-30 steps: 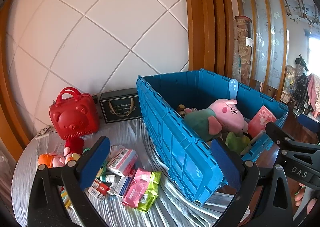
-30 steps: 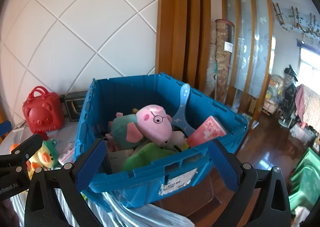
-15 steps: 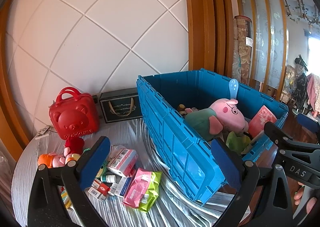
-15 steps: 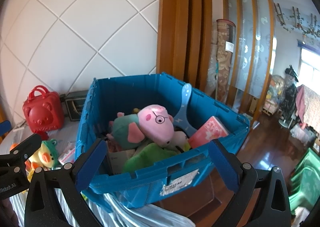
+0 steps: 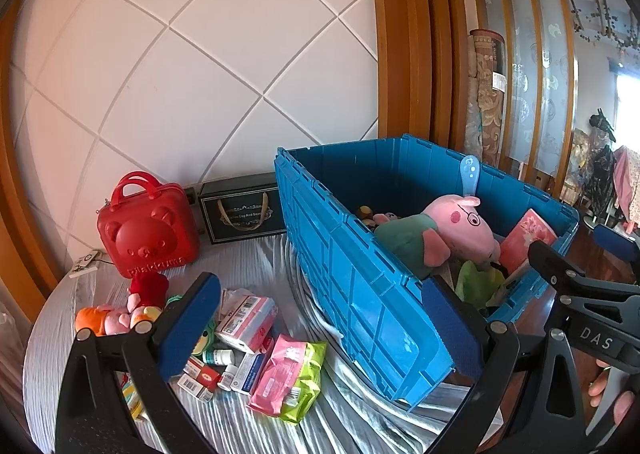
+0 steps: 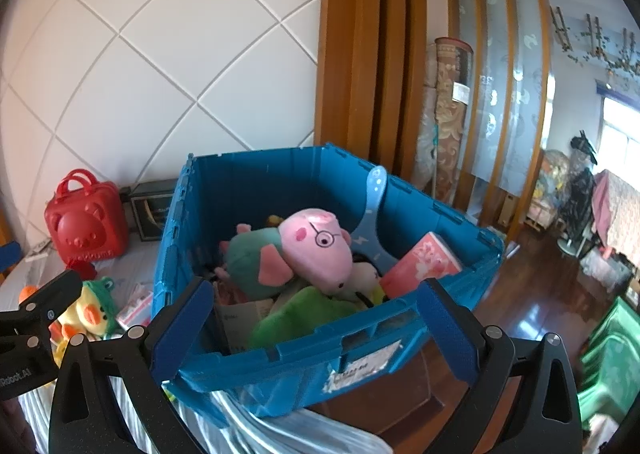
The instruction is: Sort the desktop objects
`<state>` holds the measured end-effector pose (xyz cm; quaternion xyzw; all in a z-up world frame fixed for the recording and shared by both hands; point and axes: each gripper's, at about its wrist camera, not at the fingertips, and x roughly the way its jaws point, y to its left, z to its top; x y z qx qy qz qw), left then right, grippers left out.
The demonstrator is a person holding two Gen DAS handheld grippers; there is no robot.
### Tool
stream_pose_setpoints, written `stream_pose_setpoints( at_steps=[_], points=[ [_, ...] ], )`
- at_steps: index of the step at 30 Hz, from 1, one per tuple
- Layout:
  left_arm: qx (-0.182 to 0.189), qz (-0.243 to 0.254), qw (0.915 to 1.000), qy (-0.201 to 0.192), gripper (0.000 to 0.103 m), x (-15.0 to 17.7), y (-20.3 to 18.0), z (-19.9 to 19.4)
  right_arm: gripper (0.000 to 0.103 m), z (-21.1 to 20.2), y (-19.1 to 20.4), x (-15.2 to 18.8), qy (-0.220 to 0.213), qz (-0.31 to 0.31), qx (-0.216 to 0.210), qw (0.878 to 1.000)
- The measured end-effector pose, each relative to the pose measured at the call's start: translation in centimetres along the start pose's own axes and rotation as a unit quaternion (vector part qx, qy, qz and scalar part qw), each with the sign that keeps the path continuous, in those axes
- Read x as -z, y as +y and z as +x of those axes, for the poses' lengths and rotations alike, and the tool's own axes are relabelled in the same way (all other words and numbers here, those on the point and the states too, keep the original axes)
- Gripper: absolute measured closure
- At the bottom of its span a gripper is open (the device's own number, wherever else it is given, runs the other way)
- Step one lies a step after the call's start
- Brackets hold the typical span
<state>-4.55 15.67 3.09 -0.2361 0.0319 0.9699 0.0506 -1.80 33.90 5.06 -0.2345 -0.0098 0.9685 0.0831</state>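
A blue plastic crate [image 5: 360,294] [image 6: 304,366] stands on the table's right part, holding a pink pig plush [image 5: 456,225] [image 6: 316,246], a green plush [image 6: 304,314], a pink box [image 6: 420,266] and a blue paddle [image 6: 372,221]. Left of it lie a pink-and-green wipes pack [image 5: 290,382], a pink carton [image 5: 246,320], small medicine boxes [image 5: 200,374] and small plush toys [image 5: 116,318]. My left gripper [image 5: 320,330] is open and empty above these. My right gripper [image 6: 308,330] is open and empty over the crate's near rim.
A red bear case [image 5: 146,230] and a dark gift box [image 5: 242,209] stand at the back by the white tiled wall. A yellow duck plush [image 6: 86,310] lies left of the crate. Wooden floor [image 6: 532,294] drops away right of the table.
Both grippers have drifted very slightly; the right view shifted a little toward the crate. Nothing was taken hold of or let go.
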Motion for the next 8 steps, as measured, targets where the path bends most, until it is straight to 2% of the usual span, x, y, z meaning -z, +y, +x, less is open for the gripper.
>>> stream_pose_setpoints(
  at_steps=[8],
  points=[
    [0.002, 0.000, 1.0000, -0.007, 0.001, -0.02, 0.27, -0.01, 0.000, 0.42, 0.32, -0.07, 0.000, -0.002, -0.006, 1.000]
  ],
)
